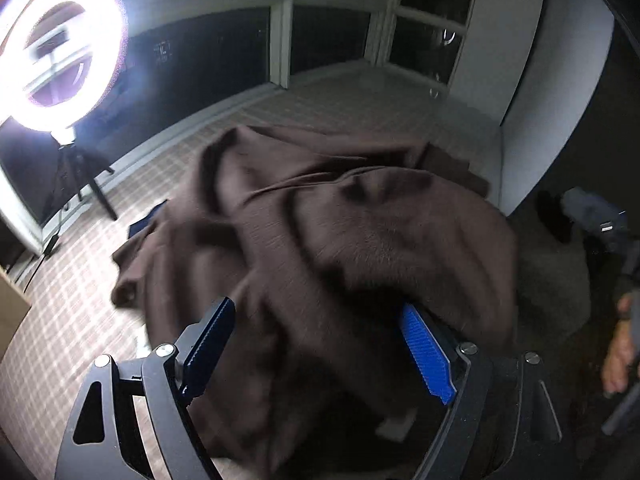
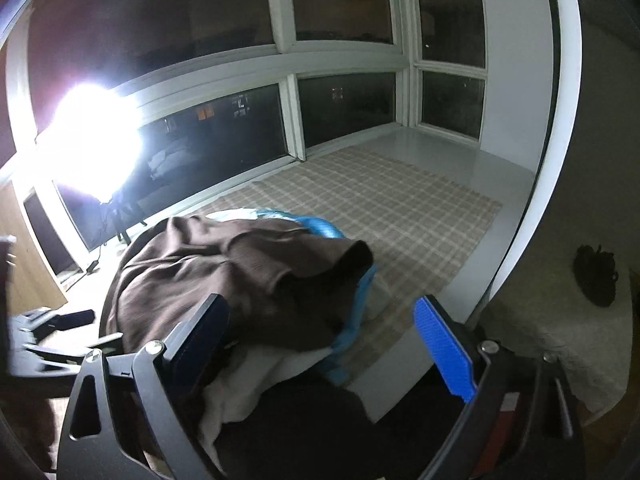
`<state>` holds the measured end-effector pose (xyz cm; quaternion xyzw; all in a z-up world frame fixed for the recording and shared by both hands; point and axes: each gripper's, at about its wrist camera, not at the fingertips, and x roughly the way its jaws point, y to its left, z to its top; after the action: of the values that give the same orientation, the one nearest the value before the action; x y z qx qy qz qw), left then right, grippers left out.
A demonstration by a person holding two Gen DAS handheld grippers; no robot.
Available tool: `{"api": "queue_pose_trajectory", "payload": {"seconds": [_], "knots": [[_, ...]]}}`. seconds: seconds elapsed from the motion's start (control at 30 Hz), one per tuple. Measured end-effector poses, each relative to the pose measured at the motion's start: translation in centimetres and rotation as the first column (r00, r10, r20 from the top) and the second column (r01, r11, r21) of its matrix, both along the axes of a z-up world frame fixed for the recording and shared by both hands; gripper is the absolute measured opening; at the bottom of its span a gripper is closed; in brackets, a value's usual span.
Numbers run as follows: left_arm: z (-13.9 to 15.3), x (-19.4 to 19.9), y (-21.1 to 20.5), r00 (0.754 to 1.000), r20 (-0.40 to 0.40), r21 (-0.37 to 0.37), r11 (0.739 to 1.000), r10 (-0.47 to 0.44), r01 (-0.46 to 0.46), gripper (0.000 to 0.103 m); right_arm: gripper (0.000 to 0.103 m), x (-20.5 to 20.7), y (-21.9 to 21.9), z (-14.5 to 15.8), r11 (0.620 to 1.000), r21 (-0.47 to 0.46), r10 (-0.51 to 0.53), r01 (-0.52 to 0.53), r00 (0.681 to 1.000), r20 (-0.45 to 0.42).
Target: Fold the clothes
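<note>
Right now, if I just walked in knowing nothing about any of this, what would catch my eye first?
First, the glaring white ring light on its tripod, blazing at the left before the dark windows. Next, the crumpled dark brown garment, heaped mid-scene on the beige checked mat, with bright blue cloth peeking out beneath it. Closest, the left tool and the right tool, each with blue pads, gape open, gripping nothing.

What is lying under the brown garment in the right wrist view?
Under the brown garment a blue cloth and a white cloth show at its edges. How far they reach beneath, or what else lies there, is covered.
</note>
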<state>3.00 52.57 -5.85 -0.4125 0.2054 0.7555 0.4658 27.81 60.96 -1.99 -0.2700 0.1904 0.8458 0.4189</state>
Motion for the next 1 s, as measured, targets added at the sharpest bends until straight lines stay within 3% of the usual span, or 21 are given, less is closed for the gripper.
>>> {"api": "queue_pose_trajectory", "payload": {"seconds": [0.07, 0.13, 0.2, 0.27, 0.33, 0.53, 0.67, 0.73, 0.77, 0.83, 0.87, 1.0], "knots": [[-0.8, -0.1, 1.3, 1.000, 0.010, 0.001, 1.000, -0.003, 0.003, 0.073, 0.095, -0.1, 1.6, -0.4, 1.000, -0.012, 0.009, -0.009, 1.000, 0.004], [-0.8, -0.5, 1.3, 1.000, 0.030, 0.045, 0.999, -0.007, 0.005, 0.042, 0.095, -0.6, 3.0, -0.9, 0.999, -0.026, 0.028, -0.027, 1.000, 0.010], [0.2, -1.3, -0.4, 0.997, 0.073, 0.114, 0.993, -0.012, 0.003, 0.018, 0.095, -1.2, 4.0, -1.3, 0.998, -0.044, 0.050, -0.049, 0.999, 0.010], [1.3, -2.5, -2.5, 0.991, 0.131, 0.182, 0.983, -0.020, -0.004, 0.014, 0.095, -1.9, 4.8, -1.8, 0.994, -0.074, 0.075, -0.075, 0.997, 0.002], [2.2, -3.3, -4.7, 0.989, 0.147, 0.204, 0.979, -0.007, -0.023, 0.011, 0.095, -2.6, 5.8, -2.6, 0.985, -0.132, 0.110, -0.112, 0.994, -0.025], [3.4, -2.3, -8.6, 0.995, 0.104, 0.209, 0.978, 0.003, -0.024, 0.007, 0.095, -4.5, 6.3, -4.0, 0.941, -0.255, 0.199, -0.224, 0.973, -0.119], [2.7, -1.2, -8.6, 0.996, 0.085, 0.185, 0.983, -0.014, -0.002, 0.007, 0.094, -6.6, 5.8, -4.3, 0.919, -0.262, 0.268, -0.296, 0.954, -0.135], [2.7, -0.9, -8.7, 0.996, 0.086, 0.180, 0.984, -0.006, -0.010, 0.009, 0.069, -7.6, 5.8, -4.5, 0.908, -0.262, 0.303, -0.327, 0.944, -0.128], [2.4, -1.4, -7.8, 0.996, 0.093, 0.180, 0.984, -0.004, -0.013, 0.009, 0.027, -8.3, 6.0, -4.7, 0.898, -0.271, 0.326, -0.347, 0.938, -0.121], [2.8, -2.1, -8.4, 0.994, 0.105, 0.190, 0.981, 0.006, -0.026, 0.014, 0.021, -8.7, 6.6, -4.7, 0.891, -0.286, 0.330, -0.352, 0.936, -0.124], [3.0, -2.3, -8.8, 0.995, 0.099, 0.193, 0.981, 0.014, -0.033, 0.015, 0.013, -8.6, 6.9, -4.4, 0.893, -0.279, 0.328, -0.352, 0.936, -0.131], [3.4, -3.3, -10.8, 0.995, 0.083, 0.189, 0.979, 0.062, -0.076, 0.024, 0.005, -7.8, 7.7, -0.9, 0.922, -0.173, 0.322, -0.346, 0.934, -0.153]]}}
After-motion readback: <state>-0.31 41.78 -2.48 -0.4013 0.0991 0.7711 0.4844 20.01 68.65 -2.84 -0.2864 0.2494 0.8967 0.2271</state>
